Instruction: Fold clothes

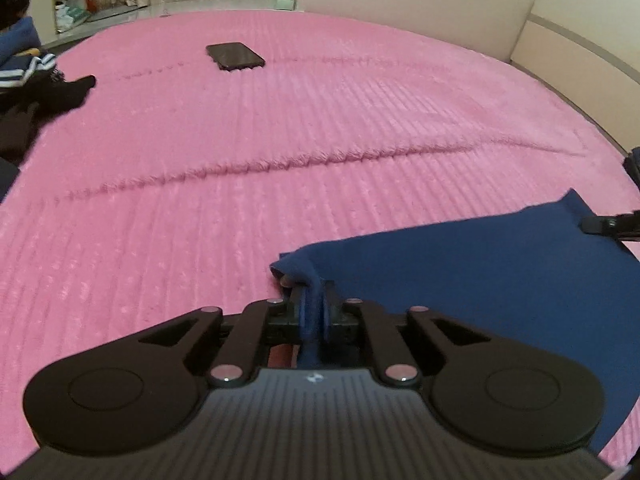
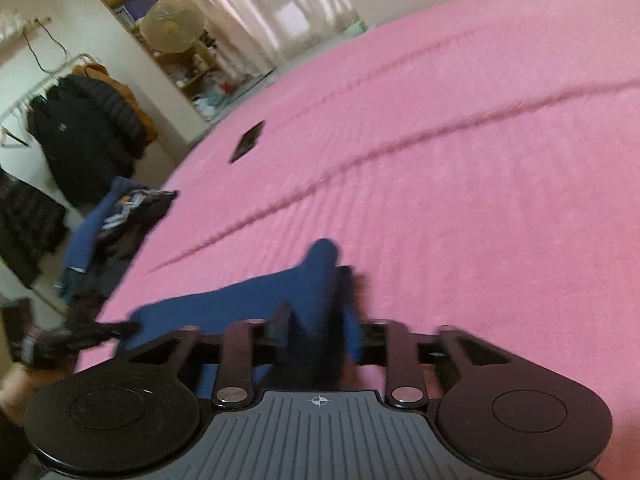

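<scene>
Right wrist alone shows coat rack (image 2: 80, 128) w/ jackets.

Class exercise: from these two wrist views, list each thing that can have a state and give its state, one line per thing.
Left tongs: shut on blue garment.
Right tongs: blurred; blue cloth lies between the fingers, grip unclear.
Blue garment: partly spread on the blanket, one edge pinched and lifted.
Phone: lying flat, screen dark.
Pile of clothes: unfolded heap at the bed edge.
Pink blanket: spread, creased.
</scene>
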`<state>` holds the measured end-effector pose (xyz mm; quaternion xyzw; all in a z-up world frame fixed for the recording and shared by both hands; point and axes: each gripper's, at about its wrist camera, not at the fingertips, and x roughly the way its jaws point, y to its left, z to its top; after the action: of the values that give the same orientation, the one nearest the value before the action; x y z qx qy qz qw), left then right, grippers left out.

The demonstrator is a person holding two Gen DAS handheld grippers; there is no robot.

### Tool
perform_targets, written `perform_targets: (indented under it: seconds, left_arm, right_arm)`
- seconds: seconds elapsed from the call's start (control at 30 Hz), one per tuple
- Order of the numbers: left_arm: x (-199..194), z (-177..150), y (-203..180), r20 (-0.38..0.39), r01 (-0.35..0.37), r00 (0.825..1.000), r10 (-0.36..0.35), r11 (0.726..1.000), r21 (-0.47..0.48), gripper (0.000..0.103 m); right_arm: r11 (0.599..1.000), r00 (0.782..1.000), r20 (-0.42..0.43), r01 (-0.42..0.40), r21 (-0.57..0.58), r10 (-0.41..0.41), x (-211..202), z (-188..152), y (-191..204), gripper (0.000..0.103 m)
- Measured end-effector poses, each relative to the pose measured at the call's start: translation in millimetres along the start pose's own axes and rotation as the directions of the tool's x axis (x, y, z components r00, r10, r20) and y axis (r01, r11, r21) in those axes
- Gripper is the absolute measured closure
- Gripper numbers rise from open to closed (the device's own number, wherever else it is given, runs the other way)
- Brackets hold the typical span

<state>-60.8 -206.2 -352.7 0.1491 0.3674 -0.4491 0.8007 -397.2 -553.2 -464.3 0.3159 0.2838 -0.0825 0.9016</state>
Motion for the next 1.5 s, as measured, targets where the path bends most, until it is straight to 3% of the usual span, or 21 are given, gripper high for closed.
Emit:
perform_targets:
  seconds: [0.1, 0.2, 0.3, 0.4, 0.47, 0.6, 0.7, 0.77, 0.87, 0.93, 1.03, 1.17, 1.2, 1.27, 1.3, 1.33, 1.37, 1.4, 1.43, 1.47, 1.5]
  left_arm:
    - [-15.7, 1.8, -7.1, 0.022, -0.083, 0.996, 0.082, 0.996, 0.037, 0.091]
    - [-44.5, -2.4, -22.7, 0.056, -0.080, 0.995, 0.077, 0.995, 0.058, 0.090]
    - [-67.7, -9.4, -48.2, 0.082, -0.006, 0.997, -0.002, 0.995, 0.095, 0.090]
    - [-77.6, -24.5, -86.0, 0.065, 0.122, 0.989, -0.134, 0.979, 0.164, 0.090]
    - [-70.4, -38.6, -111.3, 0.017, 0.183, 0.981, -0.192, 0.958, 0.222, 0.089]
    - [-52.4, -55.4, -140.8, -0.043, 0.150, 0.989, -0.144, 0.930, 0.337, 0.090]
    - [-59.8, -50.9, -151.2, -0.026, 0.118, 0.993, -0.117, 0.916, 0.384, 0.089]
    - [-71.3, -48.6, -165.7, 0.000, 0.107, 0.993, -0.121, 0.880, 0.462, 0.087]
    - [-89.4, -59.4, -207.8, 0.051, 0.093, 0.985, -0.167, 0.746, 0.660, 0.074]
    - [-96.1, -75.8, -240.3, 0.052, 0.097, 0.974, -0.221, 0.613, 0.784, 0.056]
    - [-88.8, -107.8, -279.2, 0.043, 0.059, 0.969, -0.242, 0.399, 0.915, 0.040]
    - [-59.4, -147.8, -309.3, 0.113, -0.097, 0.980, -0.162, 0.107, 0.990, 0.041]
    - [-52.9, -153.8, -311.9, 0.135, -0.128, 0.981, -0.143, 0.058, 0.990, 0.043]
    - [-43.7, -159.8, -312.6, 0.162, -0.162, 0.980, -0.115, 0.009, 0.987, 0.055]
    - [-41.6, -159.6, -312.2, 0.159, -0.160, 0.981, -0.111, 0.003, 0.987, 0.060]
    - [-43.0, -153.4, -310.7, 0.140, -0.136, 0.983, -0.115, 0.045, 0.990, 0.068]
    - [-45.6, -144.5, -309.0, 0.119, -0.105, 0.985, -0.121, 0.114, 0.988, 0.071]
    - [-49.1, -133.0, -305.5, 0.093, -0.064, 0.987, -0.133, 0.206, 0.976, 0.074]
    - [-53.1, -118.3, -299.4, 0.064, -0.011, 0.986, -0.153, 0.324, 0.946, 0.075]
    - [-56.4, -107.1, -292.4, 0.050, 0.026, 0.983, -0.174, 0.409, 0.912, 0.075]
    - [-59.5, -99.5, -285.7, 0.046, 0.050, 0.980, -0.195, 0.460, 0.886, 0.076]
  right_arm:
    - [0.999, 0.999, 0.045, 0.010, -0.043, -0.008, -33.4, -7.5, 16.1, 0.065]
    - [0.991, 0.991, 0.082, -0.101, -0.093, 0.109, -67.4, -27.9, 44.9, 0.065]
    - [0.973, 0.976, 0.058, -0.203, -0.111, 0.210, -79.2, -54.0, 62.2, 0.065]
    - [0.982, 0.984, -0.022, -0.177, -0.070, 0.176, -60.4, -80.5, 52.5, 0.065]
    - [0.982, 0.982, -0.013, -0.190, -0.011, 0.190, -55.9, -86.5, 40.7, 0.068]
    - [0.981, 0.983, 0.040, -0.183, 0.066, 0.181, -72.3, -83.8, 37.1, 0.067]
    - [0.983, 0.986, 0.089, -0.150, 0.109, 0.141, -92.8, -87.0, 32.5, 0.034]
    - [0.975, 0.986, 0.119, -0.138, 0.177, 0.118, -104.2, -94.1, 18.1, 0.029]
    - [0.961, 0.981, 0.178, -0.117, 0.251, 0.072, -121.0, -104.5, -0.2, 0.029]
    - [0.947, 0.977, 0.208, -0.113, 0.300, 0.051, -130.6, -109.9, -10.8, 0.029]
    - [0.919, 0.971, 0.234, -0.125, 0.373, 0.037, -139.9, -116.2, -26.9, 0.029]
    - [0.896, 0.977, 0.209, -0.133, 0.423, 0.046, -145.4, -121.0, -40.3, 0.029]
    - [0.891, 0.978, 0.201, -0.144, 0.430, 0.061, -143.2, -121.1, -40.6, 0.029]
    - [0.881, 0.978, 0.186, -0.173, 0.441, 0.099, -138.3, -120.9, -40.4, 0.029]
    - [0.878, 0.977, 0.172, -0.188, 0.441, 0.123, -133.6, -120.1, -37.9, 0.028]
    - [0.877, 0.977, 0.156, -0.200, 0.436, 0.145, -128.4, -119.5, -35.0, 0.020]
    - [0.879, 0.976, 0.137, -0.213, 0.427, 0.170, -121.8, -117.8, -29.7, 0.011]
    - [0.875, 0.973, 0.125, -0.231, 0.426, 0.196, -116.3, -115.7, -26.2, 0.010]
    - [0.868, 0.968, 0.116, -0.250, 0.429, 0.222, -111.5, -113.6, -23.4, 0.010]
    - [0.861, 0.963, 0.107, -0.269, 0.432, 0.247, -106.6, -111.5, -20.6, 0.010]
    - [0.845, 0.956, 0.104, -0.292, 0.448, 0.275, -99.5, -109.1, -18.9, 0.010]
